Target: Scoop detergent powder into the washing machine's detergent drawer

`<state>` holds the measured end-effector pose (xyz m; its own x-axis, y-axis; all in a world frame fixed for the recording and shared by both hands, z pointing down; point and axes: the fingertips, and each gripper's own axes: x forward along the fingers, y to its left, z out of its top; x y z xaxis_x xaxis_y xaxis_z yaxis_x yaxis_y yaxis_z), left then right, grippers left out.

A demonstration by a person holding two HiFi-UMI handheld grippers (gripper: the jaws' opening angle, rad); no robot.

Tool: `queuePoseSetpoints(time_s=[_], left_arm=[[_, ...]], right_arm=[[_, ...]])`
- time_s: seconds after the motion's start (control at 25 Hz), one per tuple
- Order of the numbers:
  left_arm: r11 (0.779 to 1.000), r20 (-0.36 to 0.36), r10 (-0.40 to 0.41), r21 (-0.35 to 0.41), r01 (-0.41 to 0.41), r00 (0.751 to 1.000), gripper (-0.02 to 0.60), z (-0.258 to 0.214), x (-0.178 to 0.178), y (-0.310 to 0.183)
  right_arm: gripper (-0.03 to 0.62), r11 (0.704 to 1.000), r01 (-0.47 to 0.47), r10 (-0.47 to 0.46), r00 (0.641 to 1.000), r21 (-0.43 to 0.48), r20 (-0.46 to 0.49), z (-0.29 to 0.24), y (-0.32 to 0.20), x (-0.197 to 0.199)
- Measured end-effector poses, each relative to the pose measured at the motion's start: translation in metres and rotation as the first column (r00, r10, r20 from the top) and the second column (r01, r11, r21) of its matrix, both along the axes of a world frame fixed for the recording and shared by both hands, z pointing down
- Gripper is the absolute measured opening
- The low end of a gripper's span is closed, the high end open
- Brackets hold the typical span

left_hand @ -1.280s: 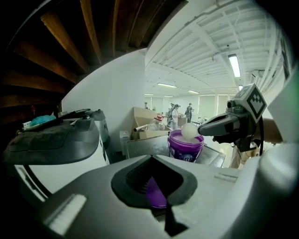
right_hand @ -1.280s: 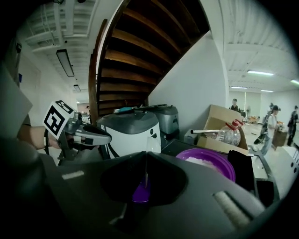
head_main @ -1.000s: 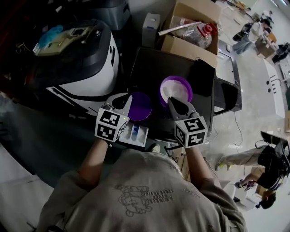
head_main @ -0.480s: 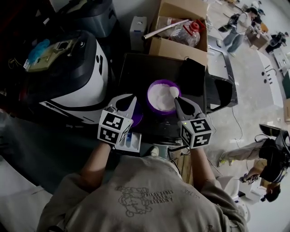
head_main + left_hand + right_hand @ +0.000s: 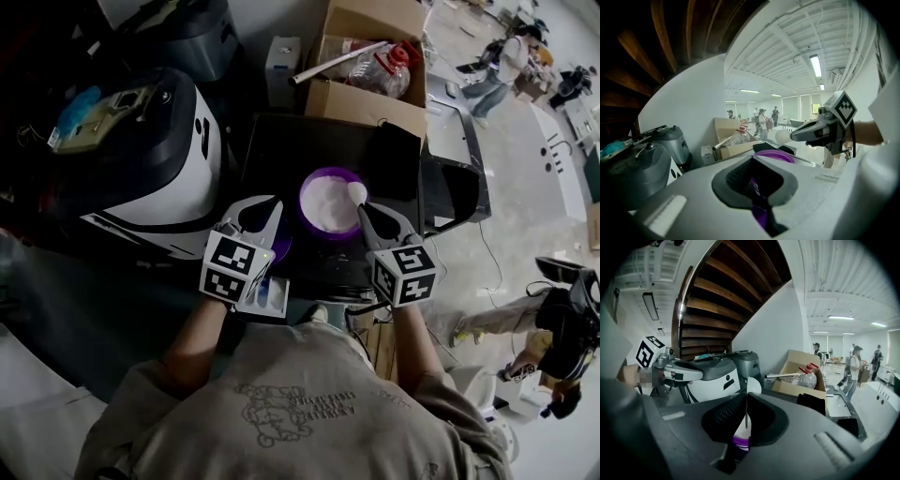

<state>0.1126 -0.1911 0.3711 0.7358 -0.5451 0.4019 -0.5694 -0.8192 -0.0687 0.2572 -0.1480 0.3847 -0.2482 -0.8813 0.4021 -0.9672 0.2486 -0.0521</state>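
Head view: scoop at the tub, drawer not yet fed.
Jaws of right gripper (image 5: 362, 209) pinch the scoop (image 5: 356, 193) by its handle, bowl pointing away from the person, over the powder tub (image 5: 303, 202) at its right rim. left gripper (image 5: 255, 212) is clamped on the purple lid (image 5: 279, 249). detergent drawer (image 5: 267, 293) sits near-left of the tub, just under the left gripper, so the carry likely runs left and back.

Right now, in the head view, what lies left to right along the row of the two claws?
White and black machine → left claw → purple tub of powder → right claw.
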Motion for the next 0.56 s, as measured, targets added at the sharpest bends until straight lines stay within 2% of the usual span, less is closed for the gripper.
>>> queuePoseSetpoints(time_s=[0.56], left_arm=[[1.000,-0.012,0.000,0.005,0.000,1.000,0.000,-0.011,0.006,0.007]], right_arm=[[0.034,1.000,-0.008,0.008,1.000,-0.023,0.014,0.001,-0.004,0.012]])
